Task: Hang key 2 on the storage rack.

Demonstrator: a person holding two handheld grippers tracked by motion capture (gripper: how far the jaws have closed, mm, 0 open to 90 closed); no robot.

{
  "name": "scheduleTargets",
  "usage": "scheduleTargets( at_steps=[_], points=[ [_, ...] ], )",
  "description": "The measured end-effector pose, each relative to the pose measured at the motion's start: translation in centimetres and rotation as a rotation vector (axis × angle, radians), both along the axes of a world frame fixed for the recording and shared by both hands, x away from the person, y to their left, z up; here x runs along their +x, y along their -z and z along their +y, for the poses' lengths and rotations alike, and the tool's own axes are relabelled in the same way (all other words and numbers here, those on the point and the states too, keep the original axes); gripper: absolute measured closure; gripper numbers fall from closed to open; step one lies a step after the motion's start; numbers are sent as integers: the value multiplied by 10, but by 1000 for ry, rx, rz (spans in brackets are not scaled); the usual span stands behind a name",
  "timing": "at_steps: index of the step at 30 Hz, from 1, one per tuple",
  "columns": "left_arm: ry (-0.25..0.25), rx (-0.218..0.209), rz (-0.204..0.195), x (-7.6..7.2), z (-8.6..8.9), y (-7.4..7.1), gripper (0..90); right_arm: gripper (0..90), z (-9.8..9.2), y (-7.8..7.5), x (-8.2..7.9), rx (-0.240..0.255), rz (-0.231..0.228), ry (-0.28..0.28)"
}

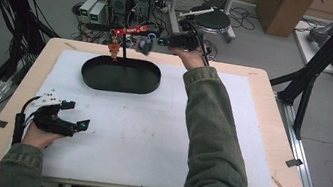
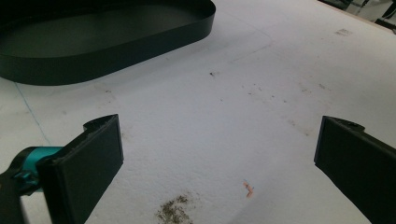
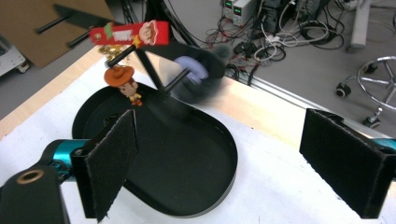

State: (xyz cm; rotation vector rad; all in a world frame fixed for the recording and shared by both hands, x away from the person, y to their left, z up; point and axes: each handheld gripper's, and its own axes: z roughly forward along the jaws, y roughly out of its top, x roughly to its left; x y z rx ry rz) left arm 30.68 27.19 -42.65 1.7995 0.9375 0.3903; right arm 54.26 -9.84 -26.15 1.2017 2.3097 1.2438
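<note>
High view is showing the right claw [image 1: 155, 42] reaching out past the far rim of the black oval tray [image 1: 105, 84], with its jaws standing wide apart and gripping nothing. Just beside it, toward the person's left, a small stand [image 1: 124, 51] is rising from the tray, and a red bar [image 1: 131, 31] is lying across its top with its long axis running roughly along the desk's [image 1: 266, 89] far edge. A cowboy figurine charm [image 1: 114, 48] is hanging from the bar's left end, and a blurred bluish-grey object [image 1: 144, 45] is hanging near the right end, closest to the right claw.

Right gripper view is looking along the released jaws; the red bar [image 3: 130, 33] and the cowboy charm [image 3: 122, 78] are sitting up and to the left of the claw's [image 3: 219, 158] gap, while the bluish object [image 3: 191, 70] is lying nearly straight ahead. The bar's label is carrying a cartoon cowboy face and yellow lettering too blurred to read.

The left claw [image 1: 76, 114] is resting low over the white mat [image 1: 147, 136], jaws parted and empty, well apart from the stand, so the right hand is likely the working one.
</note>
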Motion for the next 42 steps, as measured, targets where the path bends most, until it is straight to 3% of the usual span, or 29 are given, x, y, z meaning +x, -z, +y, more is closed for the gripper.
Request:
scheduleTargets(
  at_steps=[1, 5, 16, 23, 26, 32, 35, 39, 42],
  points=[
    [-1, 1, 1, 0, 0, 0, 17, 6, 0, 1, -1, 3, -1, -7],
    [-3, 3, 1, 0, 0, 0, 17, 6, -2, 5, -9, -23, -20, -60],
    [-4, 5, 7, 0, 1, 0, 17, 6, -15, 16, -23, -28, -26, -106],
    [-10, 11, 9, 0, 1, 0, 17, 6, -28, 24, -35, -5, -28, -113],
    [-11, 12, 9, 0, 1, 0, 17, 7, -31, 29, -39, -42, -19, -114],
    [-12, 15, 11, -1, 1, 0, 17, 7, -45, 42, -50, -30, -38, -102],
    [-13, 15, 12, -1, 1, 0, 17, 6, -54, 48, -53, -24, -23, -96],
    [-11, 19, 11, -1, 1, 0, 17, 7, -62, 50, -62, 9, -32, -92],
    [-11, 20, 8, -1, 1, 0, 17, 7, -67, 50, -68, 4, -42, -97]
  ],
)
